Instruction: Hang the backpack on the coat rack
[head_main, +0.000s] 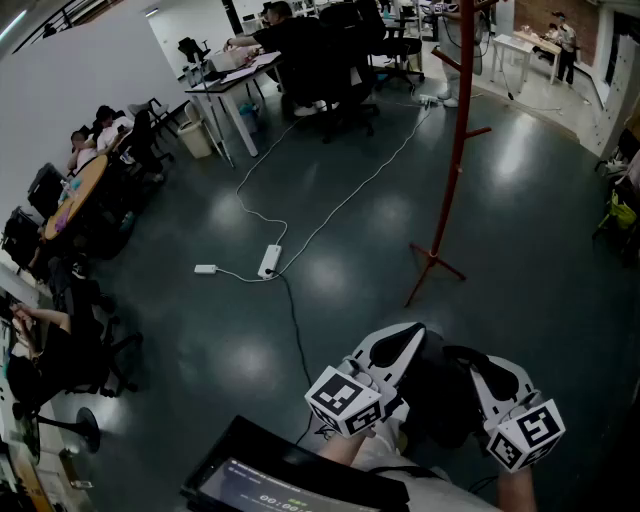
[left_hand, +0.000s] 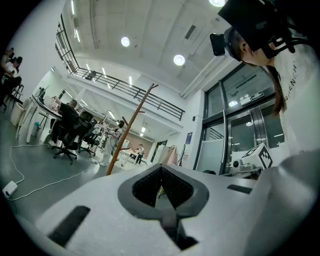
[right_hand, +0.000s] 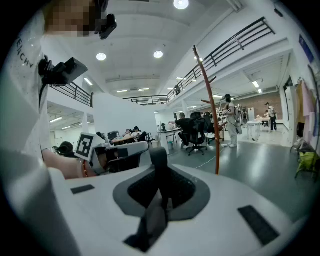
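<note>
The dark glossy floor (head_main: 520, 200) fills the head view. The red coat rack (head_main: 457, 130) stands upright on it toward the far right, its feet spread on the floor. It is well apart from the backpack (head_main: 440, 395), which is a black mass held above the near stretch of floor, close to the person's body. None of its underside can be seen.

The backpack sits between the two grippers. The left gripper (head_main: 400, 345) is against its left side and the right gripper (head_main: 490, 372) against its right.

In the right gripper view the fingers (right_hand: 235, 200) are closed on a black strap (right_hand: 150, 220), which runs through the seam and stands up past the tips. In the left gripper view the fingers (left_hand: 100, 200) are also pressed together, with a dark band of the backpack pinched at the near end of the seam.

A white power strip (head_main: 270, 261) lies mid-floor to the left of the rack, with a white cable (head_main: 350, 195) trailing toward the far tables.
</note>
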